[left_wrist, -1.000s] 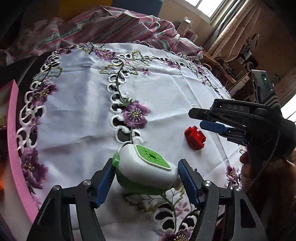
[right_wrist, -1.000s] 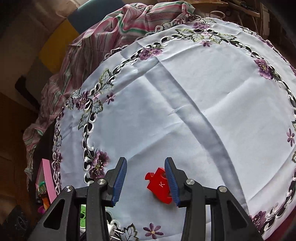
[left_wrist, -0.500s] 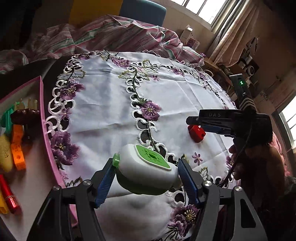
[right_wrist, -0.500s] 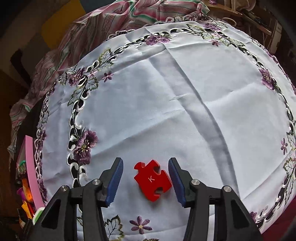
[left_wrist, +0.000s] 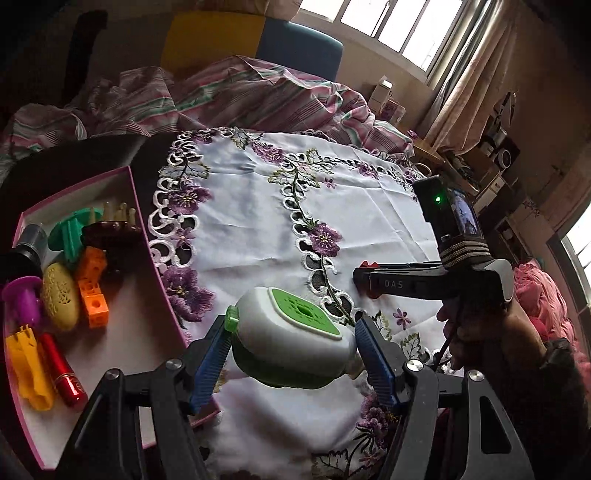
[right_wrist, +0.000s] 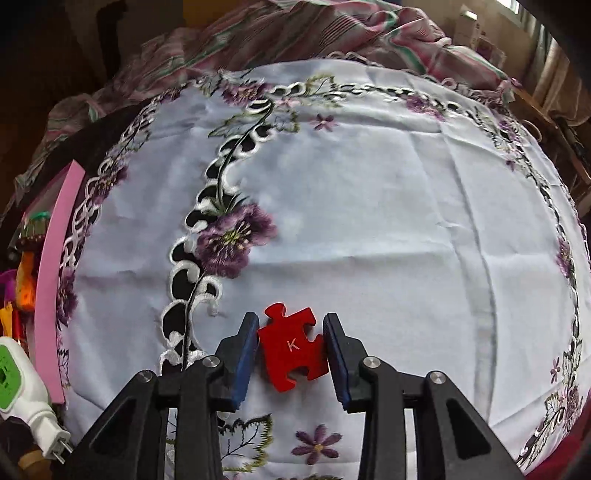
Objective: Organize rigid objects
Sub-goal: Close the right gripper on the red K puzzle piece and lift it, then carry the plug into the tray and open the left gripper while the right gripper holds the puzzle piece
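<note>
Left hand-held gripper clamps a white-and-green plastic plug-in device; right hand-held gripper pinches a red jigsaw-shaped block on the table's embroidered white cloth.

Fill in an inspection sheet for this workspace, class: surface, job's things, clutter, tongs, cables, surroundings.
Surface: white embroidered tablecloth, purple flowers.
Job's things: white-green plug-in device, off the cloth in the left tongs; red puzzle piece, marked K, flat on the cloth; pink box at the cloth's left, holding small toys.
Clutter: nothing seen on the cloth.
Tongs: left shut on device; right tongs touching both sides of the piece.
Cables: nothing seen.
Surroundings: striped fabric, window, curtains.
</note>
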`<state>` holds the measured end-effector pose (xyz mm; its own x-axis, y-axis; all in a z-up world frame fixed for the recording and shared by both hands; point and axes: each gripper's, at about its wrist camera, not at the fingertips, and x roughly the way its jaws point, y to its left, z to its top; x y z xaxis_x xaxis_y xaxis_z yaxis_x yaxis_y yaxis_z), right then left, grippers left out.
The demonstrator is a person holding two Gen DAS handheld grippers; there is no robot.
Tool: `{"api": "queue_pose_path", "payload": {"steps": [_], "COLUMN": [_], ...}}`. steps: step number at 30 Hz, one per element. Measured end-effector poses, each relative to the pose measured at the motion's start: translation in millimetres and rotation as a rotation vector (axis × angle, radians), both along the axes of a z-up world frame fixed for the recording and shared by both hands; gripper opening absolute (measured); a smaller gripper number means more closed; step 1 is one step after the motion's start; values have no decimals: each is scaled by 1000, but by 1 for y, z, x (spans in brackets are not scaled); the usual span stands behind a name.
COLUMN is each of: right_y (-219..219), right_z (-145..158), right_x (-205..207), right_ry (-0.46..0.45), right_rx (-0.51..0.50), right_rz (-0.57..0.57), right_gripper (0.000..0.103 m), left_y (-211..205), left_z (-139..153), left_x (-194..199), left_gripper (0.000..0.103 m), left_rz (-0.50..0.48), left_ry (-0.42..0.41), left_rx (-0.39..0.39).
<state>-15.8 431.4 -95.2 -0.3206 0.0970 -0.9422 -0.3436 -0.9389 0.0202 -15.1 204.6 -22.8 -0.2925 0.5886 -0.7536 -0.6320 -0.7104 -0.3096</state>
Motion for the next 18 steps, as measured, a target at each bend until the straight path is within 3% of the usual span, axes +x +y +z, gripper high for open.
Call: {"api": "queue_pose_path", "payload": {"steps": [12, 18], "right_y": [-3, -8], "right_z": [-2, -2], "right_x": [-2, -3], "right_ry": [25, 21], "right_rx": [32, 70], "right_rz": [33, 60], "right_gripper": [36, 36], "left_y": [-69, -97], "left_z": [1, 2], "left_x": [-13, -18], "left_gripper": [69, 69], "left_rz": [141, 229], "left_ry": [17, 67], "left_rx": [-10, -58]}}
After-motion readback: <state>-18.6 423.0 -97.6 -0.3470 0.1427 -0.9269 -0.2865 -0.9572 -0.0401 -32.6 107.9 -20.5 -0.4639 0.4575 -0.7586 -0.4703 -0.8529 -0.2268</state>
